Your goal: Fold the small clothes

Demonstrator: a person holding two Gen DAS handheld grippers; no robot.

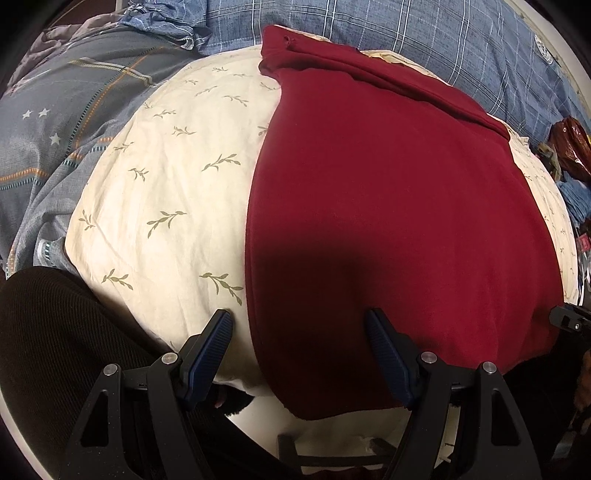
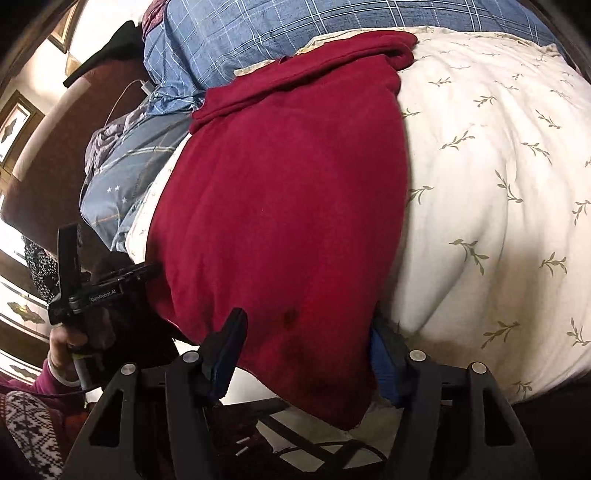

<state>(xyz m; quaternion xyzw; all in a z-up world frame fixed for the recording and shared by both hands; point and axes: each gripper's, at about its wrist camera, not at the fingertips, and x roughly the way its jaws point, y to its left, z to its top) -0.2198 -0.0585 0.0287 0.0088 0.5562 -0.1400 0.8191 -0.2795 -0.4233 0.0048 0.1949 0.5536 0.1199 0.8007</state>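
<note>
A dark red garment (image 1: 399, 206) lies flat on a cream leaf-print pillow (image 1: 170, 177), with a folded band along its far edge. Its near hem hangs over the pillow's front edge. My left gripper (image 1: 299, 325) is open, its jaws straddling the garment's left edge near the hem, not closed on it. In the right wrist view the same red garment (image 2: 280, 206) covers the left part of the cream pillow (image 2: 498, 184). My right gripper (image 2: 310, 332) is open, with the garment's near right part between its jaws. The left gripper's body (image 2: 99, 284) shows at the garment's left side.
Blue plaid bedding (image 1: 369, 22) lies behind the pillow, and a grey quilt with stars (image 1: 48, 129) to the left. A dark brown knit cloth (image 1: 48, 350) is at the near left. A red shiny bag (image 1: 569, 144) sits at the right. A wooden headboard (image 2: 55, 155) stands left.
</note>
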